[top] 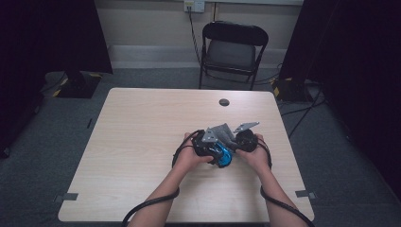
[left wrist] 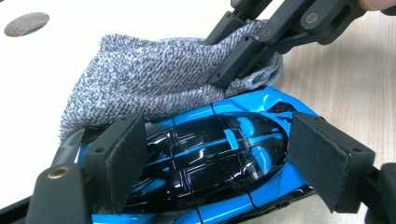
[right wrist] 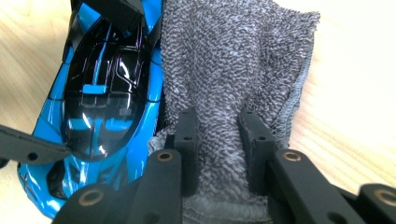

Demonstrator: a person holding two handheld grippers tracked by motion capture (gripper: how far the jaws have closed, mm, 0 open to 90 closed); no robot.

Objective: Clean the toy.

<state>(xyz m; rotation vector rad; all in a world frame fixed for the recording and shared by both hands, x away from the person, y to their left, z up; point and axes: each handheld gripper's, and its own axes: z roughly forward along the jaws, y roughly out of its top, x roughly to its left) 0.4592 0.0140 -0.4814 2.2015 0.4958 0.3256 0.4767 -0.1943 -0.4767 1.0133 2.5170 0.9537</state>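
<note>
Two grippers meet over one small job at the near middle of the table (top: 142, 123): wiping a blue toy car (left wrist: 210, 154) with a grey cloth (left wrist: 144, 79). Straddling the car, the left gripper (left wrist: 212, 158) has its jaws wide apart on either flank, the left pad against the bodywork and the right pad close beside it, though whether that one presses I cannot tell; either way the car sits between the pads with its glossy black canopy facing the gripper's camera. Beyond those jaws, the right gripper (right wrist: 219, 154) has its jaws drawn together and clamped on a bunched fold of the cloth, which drapes from its tips across the car's far flank and onto the tabletop. From the right gripper's own view the car lies just to the left of its jaws, touching the cloth along one long edge. In the high view both hands sit close together, the cloth poking out ahead of them. My guess is that the chief risk is the car slipping: its shell is slick and curved, so a sideways drag of the cloth could twist it out from between the left pads or skate it along the table. A second risk is the cloth pulling free, since only a thin fold is pinched. The two sets of jaws also stand near enough to knock together if the wipe runs long.
</note>
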